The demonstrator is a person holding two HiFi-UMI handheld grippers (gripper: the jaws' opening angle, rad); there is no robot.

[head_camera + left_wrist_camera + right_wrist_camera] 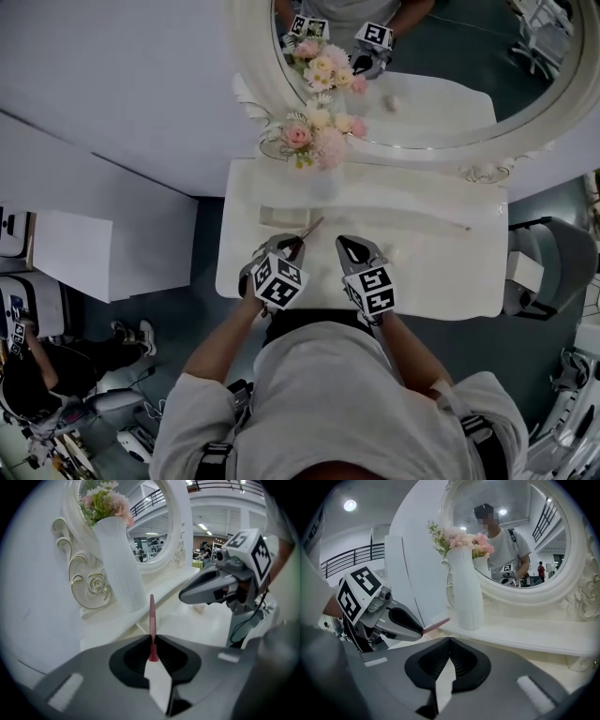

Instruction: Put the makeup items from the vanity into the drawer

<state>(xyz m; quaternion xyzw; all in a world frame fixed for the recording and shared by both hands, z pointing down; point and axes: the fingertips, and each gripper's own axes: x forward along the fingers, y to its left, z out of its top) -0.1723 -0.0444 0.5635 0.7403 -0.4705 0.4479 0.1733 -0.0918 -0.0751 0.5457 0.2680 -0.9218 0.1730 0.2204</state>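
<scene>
A thin pink makeup pencil [152,616] sticks out forward from my left gripper [153,638], whose jaws are shut on its lower end. In the head view the left gripper [296,243] hovers over the front left of the white vanity [450,281], with the pencil [312,227] pointing toward the vase. My right gripper [449,640] is shut with nothing between its jaws. It is beside the left gripper, over the middle of the vanity's front [346,245]. A small pale item [395,251] and a long thin stick [433,222] lie on the vanity top. No drawer shows.
A white vase [324,180] of pink flowers [317,131] stands at the back of the vanity, under the oval mirror [441,56]. A flat rectangular piece [279,217] lies by the left gripper. A grey chair [553,262] stands to the right. White cabinets [84,253] are at the left.
</scene>
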